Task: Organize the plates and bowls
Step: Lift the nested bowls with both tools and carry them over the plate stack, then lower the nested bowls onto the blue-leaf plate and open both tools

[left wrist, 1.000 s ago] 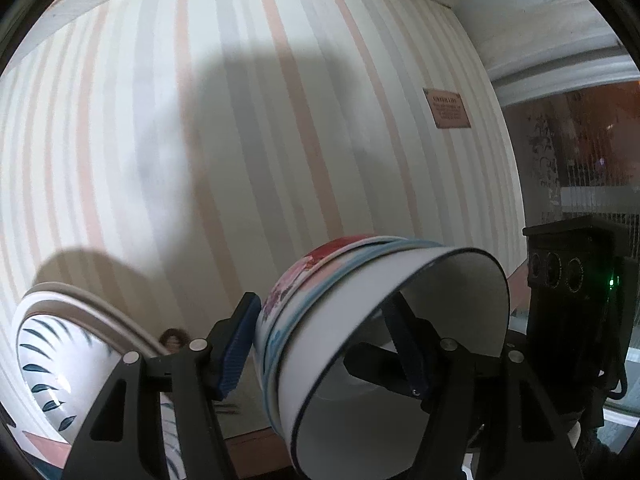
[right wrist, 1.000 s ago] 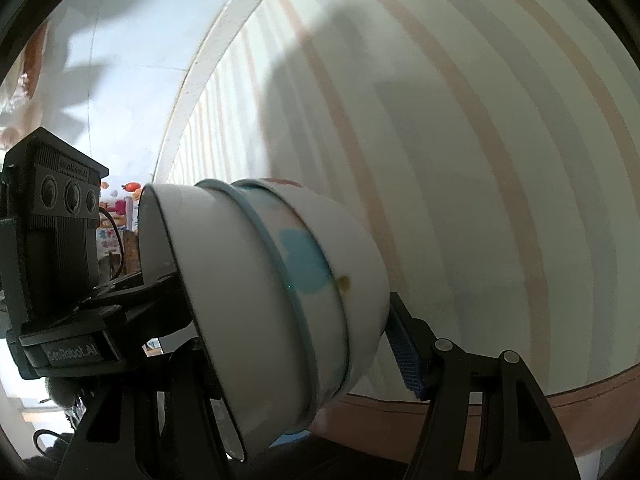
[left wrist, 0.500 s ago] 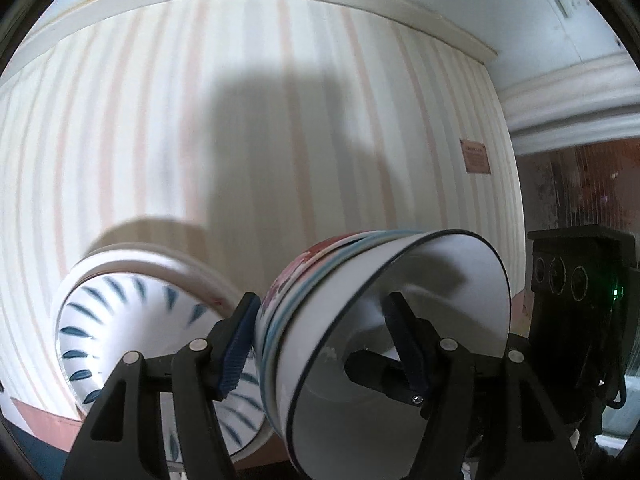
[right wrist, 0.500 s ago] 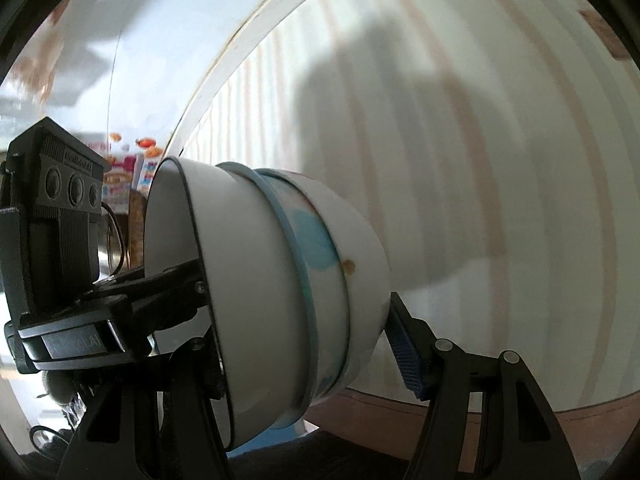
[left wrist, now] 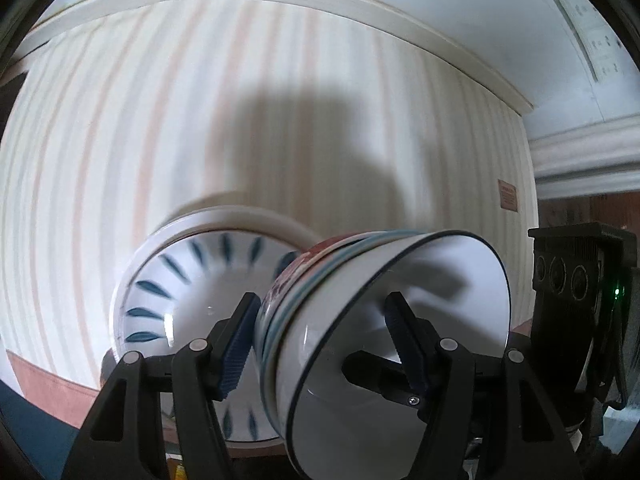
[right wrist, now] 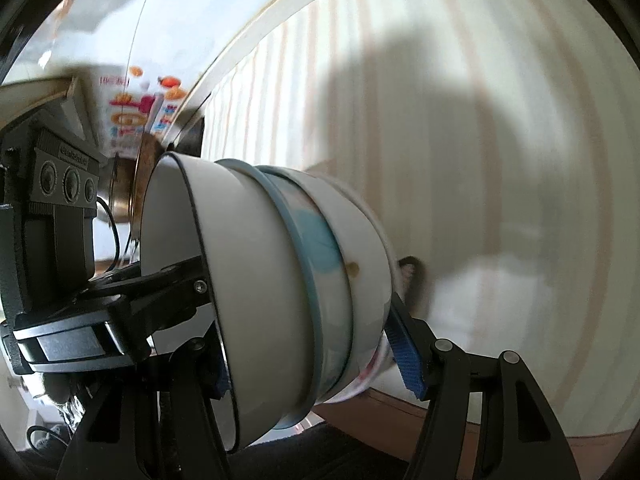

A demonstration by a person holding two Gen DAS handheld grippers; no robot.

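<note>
A stack of nested bowls (left wrist: 384, 320) is held on its side between both grippers; it also shows in the right wrist view (right wrist: 280, 292). My left gripper (left wrist: 324, 340) is shut on the stack, one finger outside the bowls, one inside the white inner bowl. My right gripper (right wrist: 308, 356) is shut on the same stack from the other side, one finger inside, one outside. A white plate with blue leaf marks (left wrist: 192, 304) stands just behind the stack at left, partly hidden by it.
A striped wall (left wrist: 200, 120) fills the background in both views, with a brown band (left wrist: 52, 388) along its base. The other gripper's black camera block (left wrist: 580, 280) is at right; it also shows in the right wrist view (right wrist: 52, 208).
Both grippers have swung with the bowl stack. The blue-leaf plate has come from the lower left toward the middle, now right behind the stack.
</note>
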